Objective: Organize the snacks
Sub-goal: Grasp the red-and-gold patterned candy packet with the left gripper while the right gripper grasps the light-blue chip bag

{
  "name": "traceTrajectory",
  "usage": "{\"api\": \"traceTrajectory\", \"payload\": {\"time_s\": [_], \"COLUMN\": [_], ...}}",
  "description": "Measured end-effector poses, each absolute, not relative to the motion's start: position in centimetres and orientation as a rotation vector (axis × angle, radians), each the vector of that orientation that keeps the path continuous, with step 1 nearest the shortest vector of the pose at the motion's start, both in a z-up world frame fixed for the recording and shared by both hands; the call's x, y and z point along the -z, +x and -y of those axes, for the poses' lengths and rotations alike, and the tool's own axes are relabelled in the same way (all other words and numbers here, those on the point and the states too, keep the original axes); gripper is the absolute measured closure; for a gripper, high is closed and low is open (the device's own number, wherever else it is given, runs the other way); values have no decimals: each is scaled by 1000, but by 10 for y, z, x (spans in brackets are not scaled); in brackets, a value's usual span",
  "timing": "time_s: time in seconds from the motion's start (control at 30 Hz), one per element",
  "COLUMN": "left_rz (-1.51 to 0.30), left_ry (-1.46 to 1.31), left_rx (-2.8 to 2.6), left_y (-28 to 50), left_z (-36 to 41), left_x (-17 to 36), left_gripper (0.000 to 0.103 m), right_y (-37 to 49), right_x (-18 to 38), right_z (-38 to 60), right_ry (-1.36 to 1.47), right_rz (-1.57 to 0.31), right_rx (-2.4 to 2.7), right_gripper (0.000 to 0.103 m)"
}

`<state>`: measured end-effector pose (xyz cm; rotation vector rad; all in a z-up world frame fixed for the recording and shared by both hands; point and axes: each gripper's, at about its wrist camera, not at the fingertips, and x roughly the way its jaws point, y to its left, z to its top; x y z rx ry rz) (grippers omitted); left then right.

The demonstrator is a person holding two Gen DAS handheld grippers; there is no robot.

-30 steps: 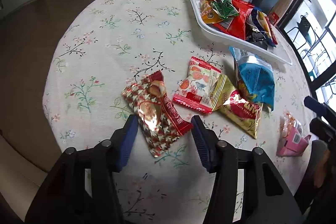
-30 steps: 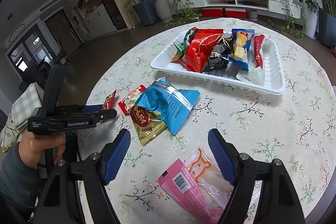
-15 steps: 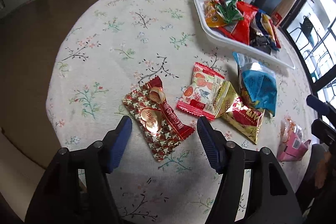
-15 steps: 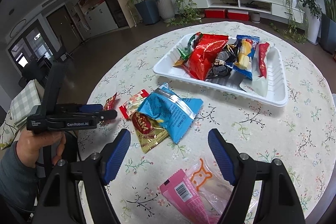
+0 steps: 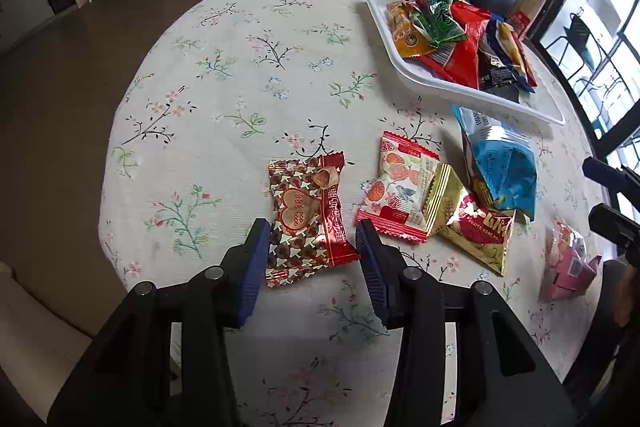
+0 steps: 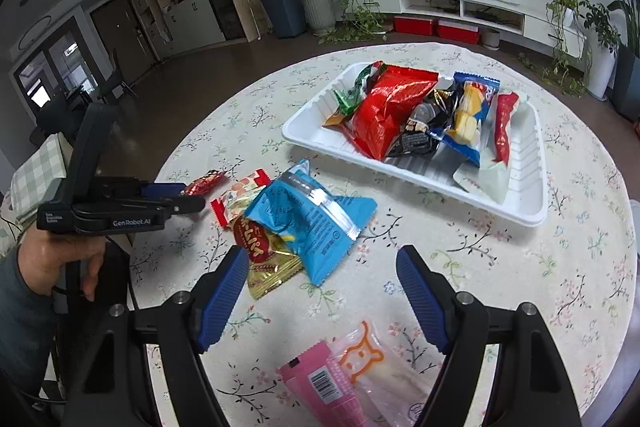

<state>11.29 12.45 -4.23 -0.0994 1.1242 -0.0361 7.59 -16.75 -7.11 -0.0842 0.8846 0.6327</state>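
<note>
A red packet with a star pattern (image 5: 304, 211) lies flat on the flowered tablecloth. Its near half sits between the blue pads of my left gripper (image 5: 312, 231), whose jaws are closing; the pads stand at the packet's two edges without squeezing it. From the right wrist view, that left gripper (image 6: 176, 195) is held in a hand at the table's left edge. My right gripper (image 6: 322, 255) hovers open over the cloth with nothing between its fingers. A white tray (image 5: 376, 11) at the far right holds several snack bags.
A strawberry-print packet (image 5: 400, 187), a gold packet (image 5: 476, 227) and a blue bag (image 5: 504, 171) lie bunched right of the red packet. A pink packet (image 6: 320, 383) rests just below my right gripper. The table's round edge runs close on the left.
My left jaws spread wider half a second ago and have now narrowed onto the red packet's sides. The right gripper has stayed put and open.
</note>
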Motion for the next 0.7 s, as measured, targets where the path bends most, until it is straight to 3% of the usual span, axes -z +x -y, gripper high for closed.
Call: {"api": "traceTrajectory", "payload": {"time_s": [0.07,0.33,0.37,0.43,0.7], "left_rz": [-1138,-1147,-1144,-1137,-1121], "left_ry": [-74,-67,-73,-53,3], "left_rx": [30,18,28,41,93], "left_y": [115,127,128,130,125], "left_z": [-122,-126,-127,-128,-124], "left_x": [43,52,52,51,50], "left_gripper": [46,46,49,70,78], "right_y": [79,86,86,88,95], "right_x": [70,76,76,78,77], "right_z": [168,159,158,156,146], "right_ry": [-85,-106,-109,-121,-206], "right_rz": [-889,-902,-903,-905,-886], "right_rx": [-632,-640,-640,-644,-697], "right_gripper": [24,24,24,24,25]}}
